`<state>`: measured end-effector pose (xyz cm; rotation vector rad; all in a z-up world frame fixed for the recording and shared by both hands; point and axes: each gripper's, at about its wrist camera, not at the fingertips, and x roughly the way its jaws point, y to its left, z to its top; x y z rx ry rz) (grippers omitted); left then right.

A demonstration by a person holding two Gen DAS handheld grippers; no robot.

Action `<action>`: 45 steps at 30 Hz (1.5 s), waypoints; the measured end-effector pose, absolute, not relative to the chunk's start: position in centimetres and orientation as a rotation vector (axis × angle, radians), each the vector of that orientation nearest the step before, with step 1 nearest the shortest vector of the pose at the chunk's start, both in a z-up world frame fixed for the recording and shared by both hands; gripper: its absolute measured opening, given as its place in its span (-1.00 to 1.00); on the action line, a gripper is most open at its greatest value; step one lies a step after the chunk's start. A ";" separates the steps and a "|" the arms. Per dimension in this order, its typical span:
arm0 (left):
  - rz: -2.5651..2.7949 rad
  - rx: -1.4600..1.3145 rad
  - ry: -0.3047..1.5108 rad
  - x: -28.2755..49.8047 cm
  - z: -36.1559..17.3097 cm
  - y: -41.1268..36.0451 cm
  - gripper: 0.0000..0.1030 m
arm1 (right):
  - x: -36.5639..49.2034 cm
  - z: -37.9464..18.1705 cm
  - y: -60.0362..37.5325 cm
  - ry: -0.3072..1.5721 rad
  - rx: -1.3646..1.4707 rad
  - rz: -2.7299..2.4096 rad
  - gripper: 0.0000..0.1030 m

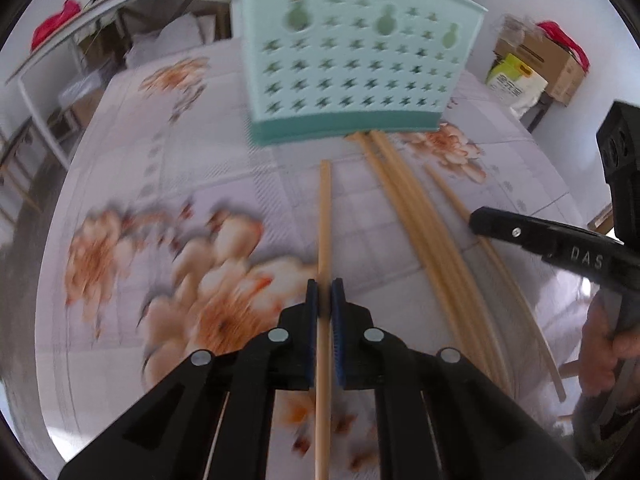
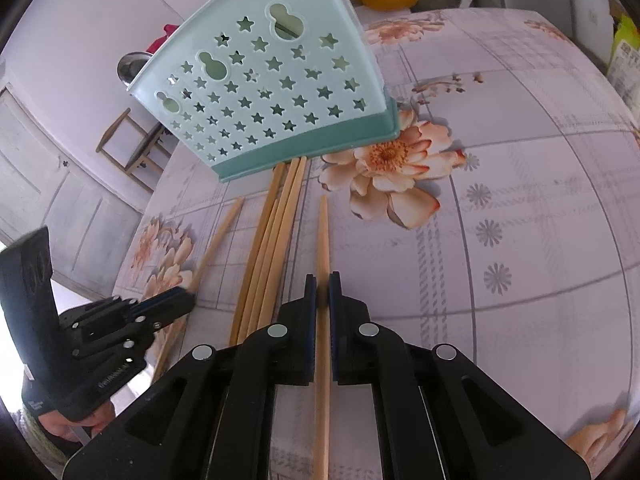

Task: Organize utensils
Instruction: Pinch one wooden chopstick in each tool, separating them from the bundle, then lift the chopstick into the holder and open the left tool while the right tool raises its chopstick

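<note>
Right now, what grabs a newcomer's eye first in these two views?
The mint-green holder with star cutouts stands at the far side of the floral tablecloth, dominating both views. A loose bundle of wooden chopsticks lies on the cloth in front of it. Each claw is shut on a single chopstick: the left claw and the right claw, flanking the bundle.

You had a mint-green utensil holder (image 2: 272, 92) standing at the upper centre of the right wrist frame, its wall pierced with star holes and three gourd-shaped slots, on a darker teal base. A bundle of pale wooden chopsticks (image 2: 272, 236) lay on the table at mid-frame, tips touching the holder's base. One chopstick (image 2: 323, 248) ran straight up the lower centre. Another chopstick (image 2: 218, 236) lay slanted just left of the bundle, apart from it.
</note>
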<state>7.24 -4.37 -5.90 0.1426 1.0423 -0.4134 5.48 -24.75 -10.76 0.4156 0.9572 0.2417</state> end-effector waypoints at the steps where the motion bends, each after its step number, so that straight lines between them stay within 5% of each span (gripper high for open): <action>1: -0.413 0.128 1.051 7.0 -5.8 -3.7 -0.87 | 5.3 -10.7 -24.7 0.960 0.418 0.241 -0.93; 12: -0.446 0.135 1.049 8.5 -5.5 -4.2 -0.79 | 5.4 -10.0 -23.6 0.988 0.365 0.268 -0.59; 31: -0.429 0.219 0.987 13.2 -5.9 -6.3 -0.78 | 7.9 -10.1 -19.1 0.961 0.158 0.211 -0.67; 35: -0.424 0.216 0.978 13.5 -6.0 -6.5 -0.78 | 8.8 -10.4 -18.5 0.946 0.113 0.174 -0.89; 45: -0.407 0.148 0.956 13.9 -5.2 -5.4 -0.88 | 9.3 -9.8 -22.2 0.914 0.310 0.203 -0.92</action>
